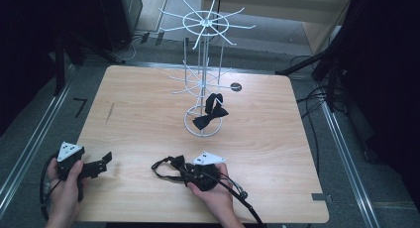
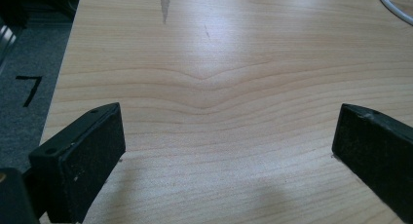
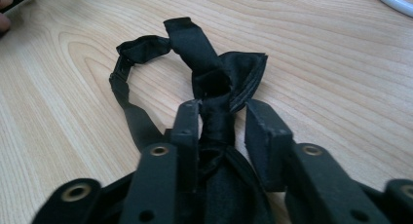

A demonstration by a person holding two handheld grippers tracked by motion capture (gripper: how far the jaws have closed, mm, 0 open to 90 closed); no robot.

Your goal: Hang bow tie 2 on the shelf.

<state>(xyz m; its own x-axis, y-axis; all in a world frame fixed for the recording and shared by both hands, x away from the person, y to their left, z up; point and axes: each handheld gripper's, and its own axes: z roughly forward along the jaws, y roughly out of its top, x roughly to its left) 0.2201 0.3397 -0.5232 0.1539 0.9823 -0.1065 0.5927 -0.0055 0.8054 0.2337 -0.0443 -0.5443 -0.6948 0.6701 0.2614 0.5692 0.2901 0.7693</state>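
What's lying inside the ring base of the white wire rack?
Inside the white wire rack's ring base lies a black fabric bow tie, one end resting over the rim. The wooden table shows around it; beneath the tie is covered.

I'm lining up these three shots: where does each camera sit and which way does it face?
High view: above the person's side of the table, facing forward and down at the wire rack; both hands with tongs show.
Left gripper view: rides the left tongs, looking along open jaws over bare wood.
Right gripper view: rides the right tongs, jaws astride a black bow tie, not yet pinching it.
Shared: both gripper views catch the rack's white base ring at top right; the high view shows it too.
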